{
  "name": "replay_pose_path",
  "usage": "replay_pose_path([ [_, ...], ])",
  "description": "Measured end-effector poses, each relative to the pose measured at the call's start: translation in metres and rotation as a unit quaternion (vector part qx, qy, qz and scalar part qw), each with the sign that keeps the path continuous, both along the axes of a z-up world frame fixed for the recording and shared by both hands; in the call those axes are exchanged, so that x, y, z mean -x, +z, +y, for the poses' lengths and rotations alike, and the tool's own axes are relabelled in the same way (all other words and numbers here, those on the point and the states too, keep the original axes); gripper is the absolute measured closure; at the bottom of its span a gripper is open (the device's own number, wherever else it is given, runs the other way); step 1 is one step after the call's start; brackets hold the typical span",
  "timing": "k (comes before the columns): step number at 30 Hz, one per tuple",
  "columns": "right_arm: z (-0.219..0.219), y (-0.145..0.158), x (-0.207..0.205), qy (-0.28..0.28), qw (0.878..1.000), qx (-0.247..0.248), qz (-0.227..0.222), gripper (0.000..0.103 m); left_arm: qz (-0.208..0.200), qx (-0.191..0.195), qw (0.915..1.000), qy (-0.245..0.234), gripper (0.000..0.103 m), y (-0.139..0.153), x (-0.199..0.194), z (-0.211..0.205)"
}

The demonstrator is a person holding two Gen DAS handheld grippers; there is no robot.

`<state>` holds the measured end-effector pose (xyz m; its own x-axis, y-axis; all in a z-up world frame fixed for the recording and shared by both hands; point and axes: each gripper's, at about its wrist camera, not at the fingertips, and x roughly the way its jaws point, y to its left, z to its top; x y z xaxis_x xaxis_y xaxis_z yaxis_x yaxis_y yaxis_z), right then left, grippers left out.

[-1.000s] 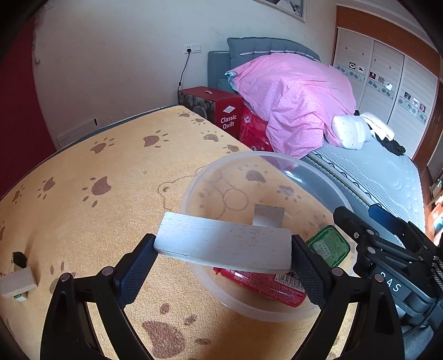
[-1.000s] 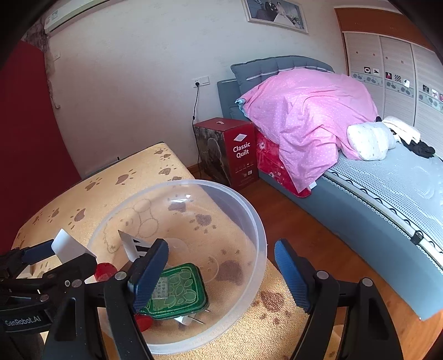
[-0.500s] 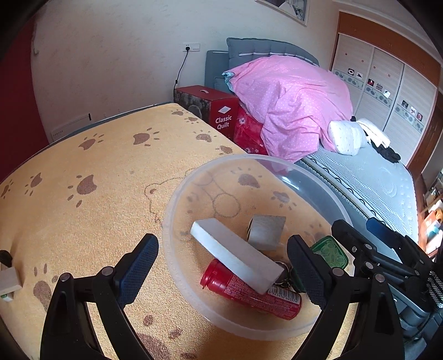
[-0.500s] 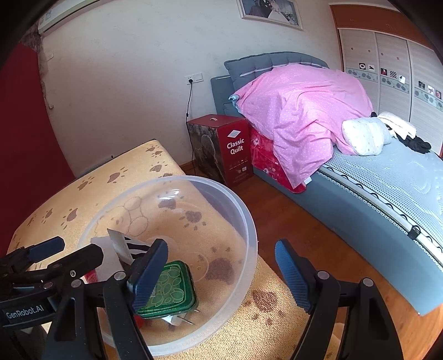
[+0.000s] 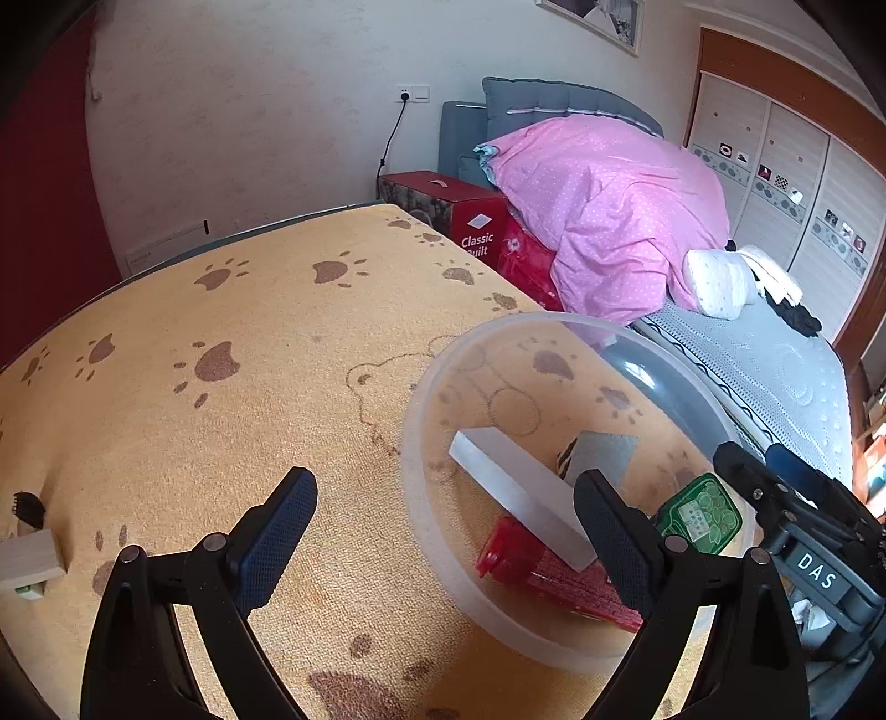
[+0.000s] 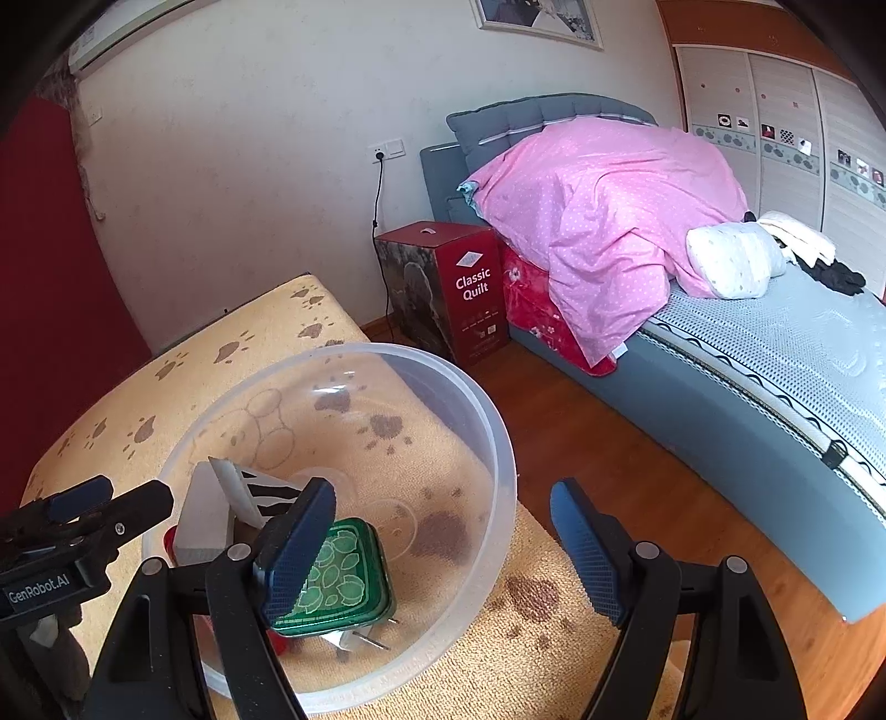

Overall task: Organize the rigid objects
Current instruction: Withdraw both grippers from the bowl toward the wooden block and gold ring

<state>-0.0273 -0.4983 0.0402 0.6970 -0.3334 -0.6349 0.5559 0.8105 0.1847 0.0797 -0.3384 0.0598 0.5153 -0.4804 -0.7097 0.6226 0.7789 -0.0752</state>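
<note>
Both grippers empty beside the loaded bowl

The left gripper (image 5: 443, 531) and right gripper (image 6: 443, 545) hung wide open, holding nothing. The white block (image 5: 520, 507) lay slanted in the clear bowl (image 5: 421, 487) over the red tube (image 5: 554, 576), near the green tin (image 6: 338, 581). A small pale block (image 5: 27, 556) waited far left on the cloth: likely light, stiff, best pinched across its flat sides.

Home bedroom, bed (image 6: 775, 354) with pink quilt (image 6: 598, 221) at right, wardrobe (image 6: 775, 111) upper right, framed picture (image 6: 537, 19) on top wall
</note>
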Motion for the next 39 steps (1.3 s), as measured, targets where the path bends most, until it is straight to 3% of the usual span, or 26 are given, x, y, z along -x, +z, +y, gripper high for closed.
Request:
replay_pose_path([
  [10,0.02,0.016,0.004,0.007,1.0,0.004,-0.005,0.019,-0.042,-0.008,0.999,0.017,0.008,0.013,0.0,0.035],
  [17,0.052,0.031,-0.004,0.03,0.999,0.009,-0.023,0.016,-0.052,-0.003,0.997,0.058,0.008,0.02,-0.006,0.087],
  [23,0.086,0.032,-0.02,0.075,0.997,-0.026,-0.022,0.014,-0.058,0.005,0.9933,0.1,0.008,0.025,-0.008,0.143],
  [32,0.138,0.031,-0.042,0.157,0.983,-0.093,-0.016,0.012,-0.082,0.026,0.982,0.168,0.008,0.033,-0.015,0.225],
  [39,0.188,0.032,-0.066,0.229,0.967,-0.114,0.004,0.011,-0.065,0.038,0.9702,0.23,0.008,0.028,-0.03,0.283],
])
